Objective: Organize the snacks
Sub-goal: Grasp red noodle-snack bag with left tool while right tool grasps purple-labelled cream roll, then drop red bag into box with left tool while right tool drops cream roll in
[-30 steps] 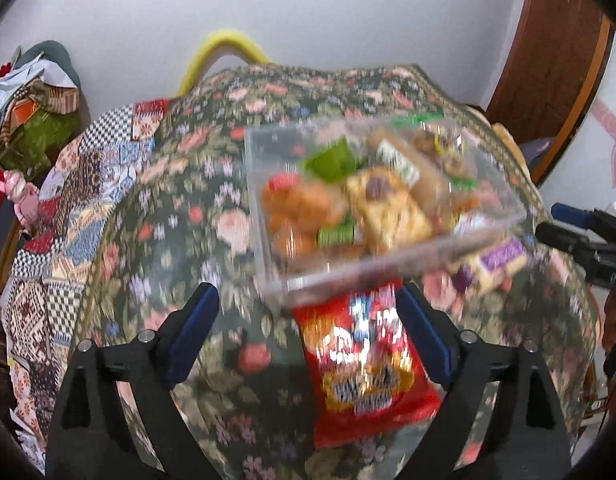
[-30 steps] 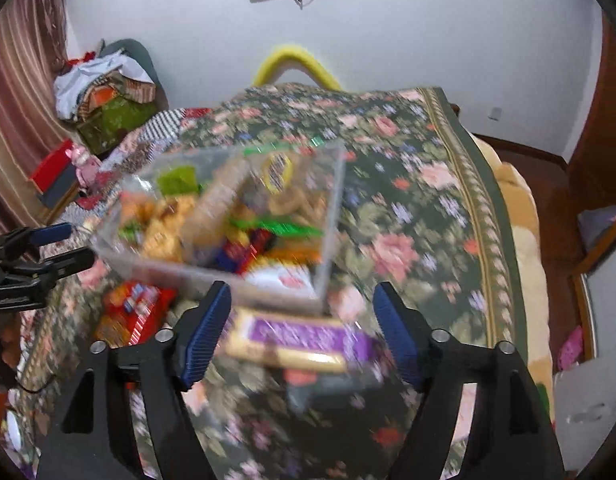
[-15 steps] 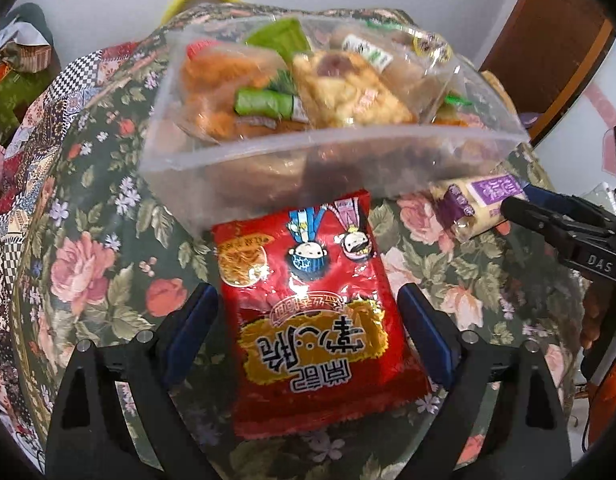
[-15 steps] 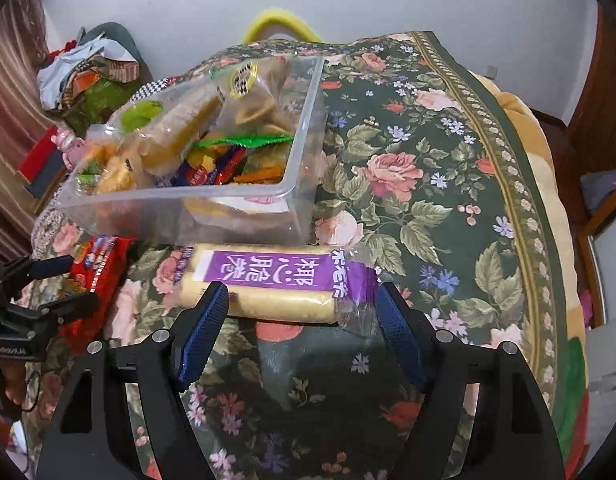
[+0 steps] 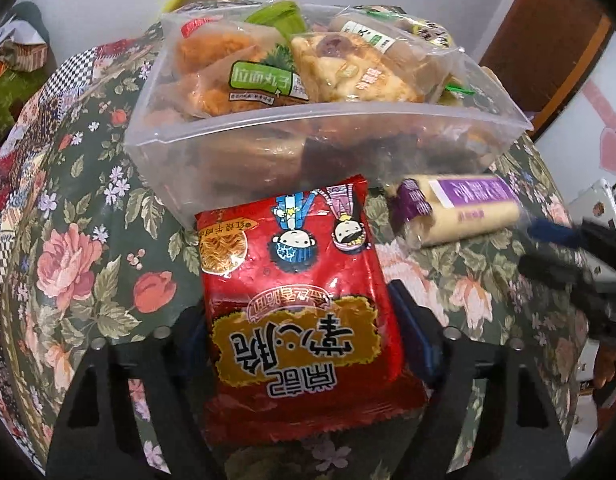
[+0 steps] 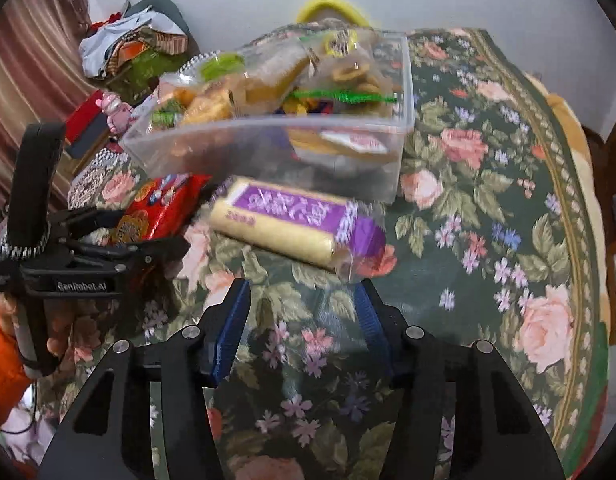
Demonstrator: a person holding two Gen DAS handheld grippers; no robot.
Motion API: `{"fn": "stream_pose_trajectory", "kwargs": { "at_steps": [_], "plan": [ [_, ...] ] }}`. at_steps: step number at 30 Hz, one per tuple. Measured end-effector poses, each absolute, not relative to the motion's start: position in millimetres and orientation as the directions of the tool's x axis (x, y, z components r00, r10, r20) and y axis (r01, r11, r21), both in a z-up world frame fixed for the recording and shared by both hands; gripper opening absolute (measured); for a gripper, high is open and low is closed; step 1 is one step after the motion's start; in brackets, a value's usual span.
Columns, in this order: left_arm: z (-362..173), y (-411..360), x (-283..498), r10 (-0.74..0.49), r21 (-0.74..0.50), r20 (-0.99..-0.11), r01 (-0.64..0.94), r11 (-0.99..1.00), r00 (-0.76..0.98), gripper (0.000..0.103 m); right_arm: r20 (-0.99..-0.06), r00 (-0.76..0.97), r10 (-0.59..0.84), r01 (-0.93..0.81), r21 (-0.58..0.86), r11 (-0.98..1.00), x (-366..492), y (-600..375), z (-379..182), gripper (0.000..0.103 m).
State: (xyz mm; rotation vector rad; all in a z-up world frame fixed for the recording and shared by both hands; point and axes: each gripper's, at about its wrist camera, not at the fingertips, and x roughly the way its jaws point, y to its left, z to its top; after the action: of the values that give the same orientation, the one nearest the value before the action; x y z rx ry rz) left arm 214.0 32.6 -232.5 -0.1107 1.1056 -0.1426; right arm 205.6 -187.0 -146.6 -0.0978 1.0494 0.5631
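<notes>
red snack packet (image 5: pixel 296 300) between closing left gripper (image 5: pixel 304 320) jaws, beside snack-filled tub (image 5: pixel 327 136)

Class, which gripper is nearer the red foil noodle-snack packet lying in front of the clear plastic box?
Left. The left gripper straddles the red foil packet, jaws closing; the right gripper sits off to its side.

Red snack packet (image 5: pixel 296 300) printed with gold lettering; purple-labelled cream wafer roll (image 6: pixel 292 220) at 2 o'clock; clear box (image 5: pixel 331 136); dark green, pink-rose floral bedspread (image 6: pixel 487 208).
</notes>
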Motion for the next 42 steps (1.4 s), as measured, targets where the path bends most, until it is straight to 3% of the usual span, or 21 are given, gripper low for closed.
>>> {"fn": "stream_pose_trajectory", "kwargs": {
  "at_steps": [3, 9, 22, 28, 35, 37, 42],
  "plan": [
    [-230, 32, 205, -0.175, -0.155, -0.879, 0.082, 0.985, 0.443, 0.069, -0.840, 0.391, 0.377, -0.485, 0.160, 0.860, 214, -181, -141, 0.064],
    [-228, 34, 186, -0.177, -0.149, -0.878, 0.098, 0.984, 0.445, 0.068, -0.837, 0.405, 0.368, -0.522, 0.119, 0.845, 241, -163, -137, 0.073],
    [-226, 31, 166, -0.160, -0.121, -0.881, 0.116, 0.986, 0.445, 0.071, -0.879, 0.267, 0.395, -0.604, 0.167, 0.780, 216, -150, -147, 0.075],
    [-229, 37, 178, -0.150, -0.118, -0.878, 0.097, 0.988, 0.455, 0.074, -0.866, 0.318, 0.387, -0.625, 0.115, 0.772, 210, -139, -138, 0.074],
    [-226, 35, 174, -0.134, -0.087, -0.866, 0.118, 0.989, 0.481, 0.067, -0.901, 0.261, 0.345, -0.622, 0.117, 0.774, 237, -113, -167, 0.077],
    [-224, 37, 172, -0.124, -0.079, -0.864, 0.112, 0.991, 0.489, 0.067, -0.893, 0.273, 0.359, -0.616, 0.124, 0.778, 234, -114, -168, 0.075],
    [-215, 42, 167, -0.110, -0.073, -0.851, 0.092, 0.993, 0.513, 0.067, -0.872, 0.277, 0.404, -0.641, 0.145, 0.754, 215, -122, -162, 0.043]
  ]
}}
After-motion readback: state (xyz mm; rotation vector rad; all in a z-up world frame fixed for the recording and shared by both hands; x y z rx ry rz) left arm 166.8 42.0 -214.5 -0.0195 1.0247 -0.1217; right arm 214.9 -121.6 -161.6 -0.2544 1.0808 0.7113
